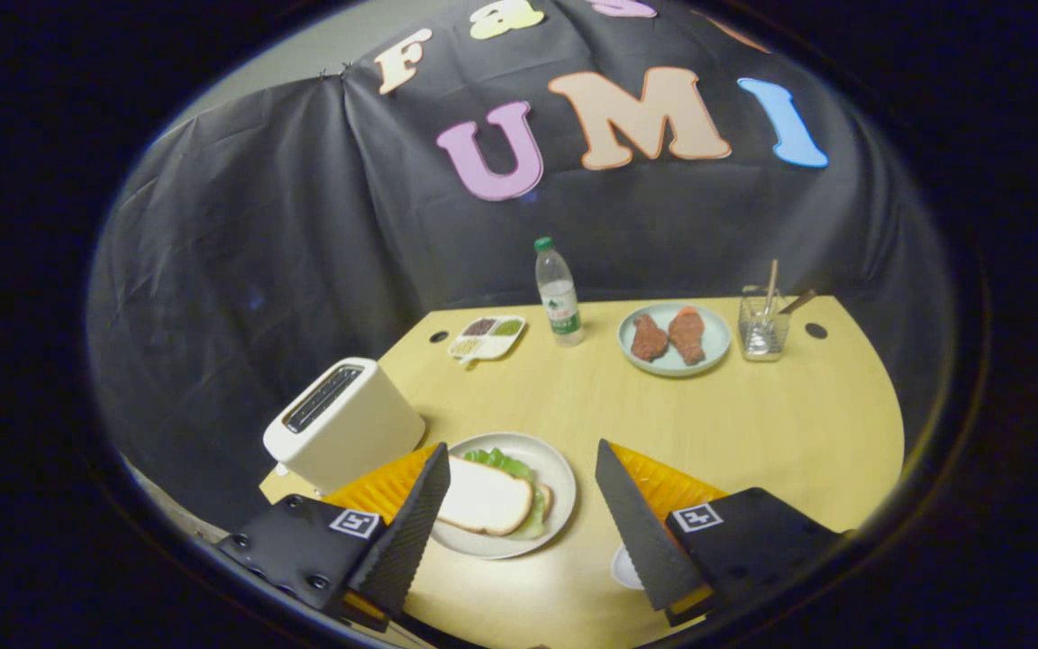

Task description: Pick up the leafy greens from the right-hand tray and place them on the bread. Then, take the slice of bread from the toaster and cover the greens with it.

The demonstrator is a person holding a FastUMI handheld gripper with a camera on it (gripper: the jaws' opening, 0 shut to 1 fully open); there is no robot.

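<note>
The desk point(753, 424) is a pale wooden surface with a curved far edge and 2 dark round holes near that edge, 1 at each side. Black cloth forms the booth wall behind it and hangs in folds down to desk level. The tool point(519, 514) is spread wide, its 2 fingers well apart and pinching nothing. Between the fingers sits a white plate point(559, 478). On the plate, a slice of bread point(483, 496) lies on top of the leafy greens point(503, 462), which protrude from under it at the far side and at the near right edge; a lower slice shows as a thin crust at the right of the stack. A white toaster point(343, 424) stands on the desk just beyond the left finger, beside the plate, with its slot facing up. Part of a small white object shows beside the right finger; it cannot be identified. Toward the far edge stand, from left to right, a small divided dish point(487, 338) with 3 fillings, an upright water bottle point(559, 293) with a green cap, a pale blue plate point(713, 347) carrying 2 brown pieces of food, and a clear glass point(762, 329) holding sticks. Nothing stands between the tool and the white plate.
</note>
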